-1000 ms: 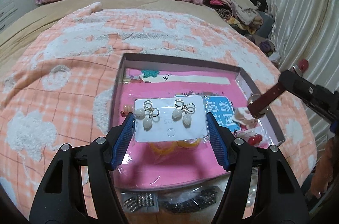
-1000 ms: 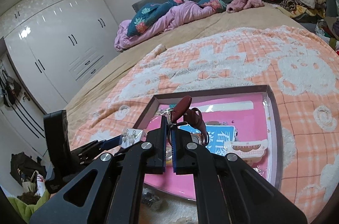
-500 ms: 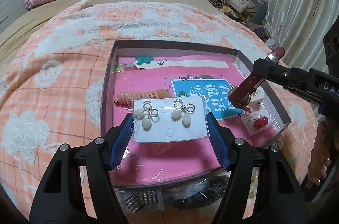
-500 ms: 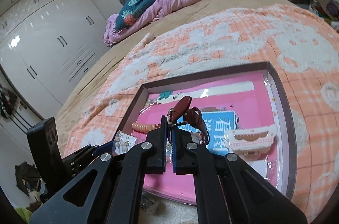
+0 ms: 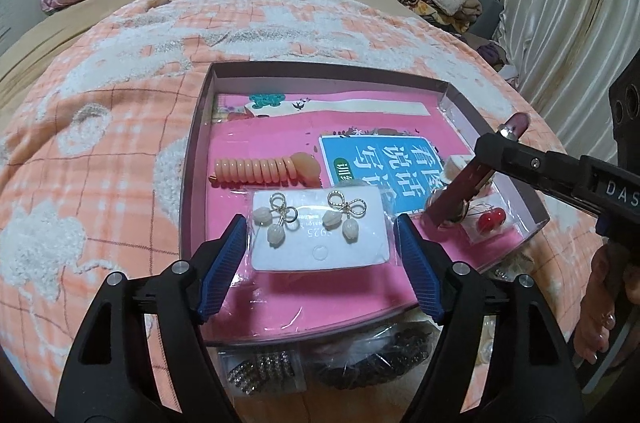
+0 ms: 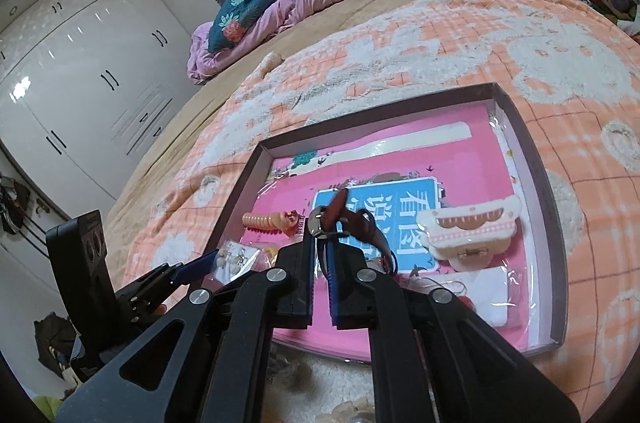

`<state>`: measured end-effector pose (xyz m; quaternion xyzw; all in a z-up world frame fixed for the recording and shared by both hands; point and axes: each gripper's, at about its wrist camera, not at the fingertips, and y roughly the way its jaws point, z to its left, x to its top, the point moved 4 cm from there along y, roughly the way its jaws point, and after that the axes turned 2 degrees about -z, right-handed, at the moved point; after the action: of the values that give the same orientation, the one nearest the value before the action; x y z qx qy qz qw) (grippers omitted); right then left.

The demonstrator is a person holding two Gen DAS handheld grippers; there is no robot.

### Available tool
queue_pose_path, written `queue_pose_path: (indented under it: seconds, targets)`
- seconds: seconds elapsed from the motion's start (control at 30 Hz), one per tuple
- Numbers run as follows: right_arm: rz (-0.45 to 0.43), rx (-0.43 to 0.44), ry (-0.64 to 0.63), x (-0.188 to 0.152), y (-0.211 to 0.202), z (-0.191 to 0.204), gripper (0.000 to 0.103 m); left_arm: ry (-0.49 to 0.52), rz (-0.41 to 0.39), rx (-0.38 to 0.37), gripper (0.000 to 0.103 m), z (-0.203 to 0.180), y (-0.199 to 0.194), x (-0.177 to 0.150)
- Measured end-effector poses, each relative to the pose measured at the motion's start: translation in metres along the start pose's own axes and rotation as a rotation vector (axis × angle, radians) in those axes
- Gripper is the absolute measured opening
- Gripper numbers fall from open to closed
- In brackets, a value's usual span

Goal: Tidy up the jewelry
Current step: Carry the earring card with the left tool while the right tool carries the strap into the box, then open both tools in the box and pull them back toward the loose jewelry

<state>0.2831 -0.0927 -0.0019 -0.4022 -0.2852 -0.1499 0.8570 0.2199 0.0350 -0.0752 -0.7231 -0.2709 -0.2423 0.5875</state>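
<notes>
left gripper [image 5: 320, 243] jaws opening, earring card [image 5: 320, 229] in its clear sleeve between the blue pads, over the tray [image 5: 192, 151] floor; right gripper [image 6: 319, 255] clenched on a dark red leather strap [image 6: 338, 207] with a metal buckle, low over the tray near the cherry earrings [image 5: 490, 219]; coral spiral hair tie [image 5: 260, 169] inside; tray on peach blanket [image 5: 120, 111]

Even, bright indoor light, sharp focus, glare on the wardrobe doors [image 6: 76, 71], strong fisheye bending at edges
</notes>
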Motion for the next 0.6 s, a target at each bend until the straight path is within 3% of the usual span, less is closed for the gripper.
queue_pose_path:
  seconds: [0.53, 0.6]
  targets:
    - [-0.094, -0.029, -0.007, 0.004, -0.038, 0.001, 0.063, -0.005, -0.017, 0.003, 0.072, 0.004, -0.008, 0.0]
    - [-0.106, -0.038, -0.02, 0.005, -0.043, 0.004, 0.07, -0.007, -0.021, 0.005, 0.079, 0.005, -0.01, 0.0]
